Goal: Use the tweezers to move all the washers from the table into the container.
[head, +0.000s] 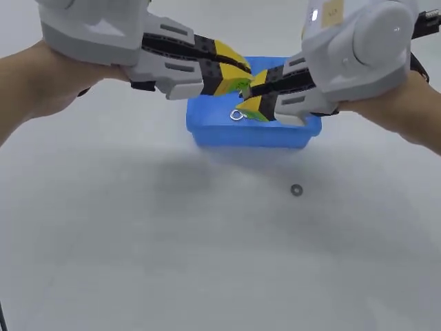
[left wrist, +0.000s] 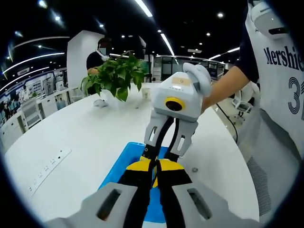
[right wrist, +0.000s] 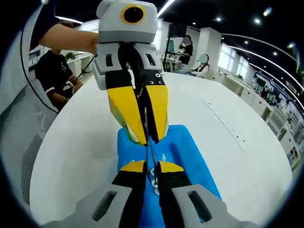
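Observation:
A blue container [head: 207, 131] stands at the far middle of the white table. Both grippers meet above it. My left gripper [head: 238, 77] comes in from the left, its yellow jaws shut on thin metal tweezers [right wrist: 148, 152]. From the right, my right gripper [head: 253, 103] closes on the same tweezers lower down. A small silver washer [head: 237, 115] shows at the tweezers' end over the container [right wrist: 185, 156]. Another washer [head: 296, 189] lies on the table in front of the container, also seen as the washer [left wrist: 194, 169] right of the container [left wrist: 116, 173].
A potted plant [left wrist: 114, 76] stands far off on the long white table [head: 138, 241], with a socket strip [left wrist: 47, 168] set into its top. People sit at the table's far side [right wrist: 54, 71]. The table edge runs close on the right [left wrist: 247, 190].

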Tool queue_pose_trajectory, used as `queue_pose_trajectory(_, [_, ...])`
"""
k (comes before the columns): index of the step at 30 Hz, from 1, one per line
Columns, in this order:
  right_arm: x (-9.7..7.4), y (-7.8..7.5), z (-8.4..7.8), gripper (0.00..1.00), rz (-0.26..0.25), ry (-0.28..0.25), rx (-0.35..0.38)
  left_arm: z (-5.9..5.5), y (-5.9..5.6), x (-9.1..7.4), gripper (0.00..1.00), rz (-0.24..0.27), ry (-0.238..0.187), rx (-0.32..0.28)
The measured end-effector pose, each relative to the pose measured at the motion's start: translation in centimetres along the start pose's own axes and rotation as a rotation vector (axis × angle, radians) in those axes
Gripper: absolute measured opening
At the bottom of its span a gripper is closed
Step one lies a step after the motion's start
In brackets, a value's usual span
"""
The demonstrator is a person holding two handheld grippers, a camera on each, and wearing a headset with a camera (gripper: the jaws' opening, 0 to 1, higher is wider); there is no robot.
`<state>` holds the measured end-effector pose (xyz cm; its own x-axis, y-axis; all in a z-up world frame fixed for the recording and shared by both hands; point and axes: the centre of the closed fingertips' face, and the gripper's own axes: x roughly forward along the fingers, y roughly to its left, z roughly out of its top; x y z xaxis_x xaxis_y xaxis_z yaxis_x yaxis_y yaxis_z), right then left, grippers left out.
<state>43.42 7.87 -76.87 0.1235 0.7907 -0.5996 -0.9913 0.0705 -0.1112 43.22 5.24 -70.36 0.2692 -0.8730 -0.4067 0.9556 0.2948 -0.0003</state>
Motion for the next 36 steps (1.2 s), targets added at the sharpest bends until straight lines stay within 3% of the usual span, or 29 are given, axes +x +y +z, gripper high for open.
queue_pose_trajectory(17, [-0.6,0.2,0.4,0.11,-0.008,-0.005,-0.006,0.4,-0.6,-0.1,0.07,-0.017,0.011,0.023])
queue_pose_trajectory(30, [-0.8,0.2,0.4,0.12,-0.014,-0.011,0.005,0.5,-0.5,0.1,0.06,-0.013,0.021,0.046])
queue_pose_trajectory(36, [-1.2,0.5,0.9,0.11,-0.014,-0.020,-0.004,1.0,-0.8,-0.2,0.06,-0.019,0.022,0.067])
